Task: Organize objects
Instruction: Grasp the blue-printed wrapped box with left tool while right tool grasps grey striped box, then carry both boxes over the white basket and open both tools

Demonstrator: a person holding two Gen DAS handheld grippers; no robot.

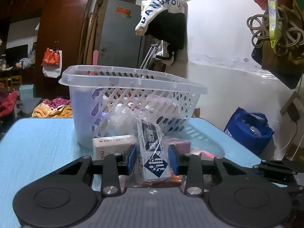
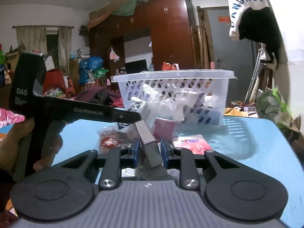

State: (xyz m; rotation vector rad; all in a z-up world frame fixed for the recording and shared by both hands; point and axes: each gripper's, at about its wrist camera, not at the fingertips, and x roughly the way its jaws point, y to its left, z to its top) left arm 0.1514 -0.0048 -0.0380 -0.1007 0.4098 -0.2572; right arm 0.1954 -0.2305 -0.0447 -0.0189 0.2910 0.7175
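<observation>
Blue-padded fingers of the left tool [image 1: 153, 158] are clamped on a long navy-and-white printed box [image 1: 154, 155] sealed in clear wrap, which sits between the pads and leans away toward twelve o'clock. Just behind it stands a clear slotted plastic basket [image 1: 133, 87] on the pale blue tabletop [image 1: 38, 144], already holding several wrapped items. A white box [image 1: 110, 145] lies at the basket's foot, at about ten o'clock from the held box, and a maroon box [image 1: 180, 145] lies at two o'clock.

From the right wrist view, the right tool [image 2: 150, 152] is pinched on a grey block with a dotted, mesh-like top face [image 2: 149, 142], tilted so its far end points toward eleven o'clock. A red-printed packet [image 2: 109, 139] rests at nine o'clock of this block, and a pink-and-white packet [image 2: 191, 142] at three o'clock. The person's hand [image 2: 22, 142] grips the other tool's black handle at far left.
</observation>
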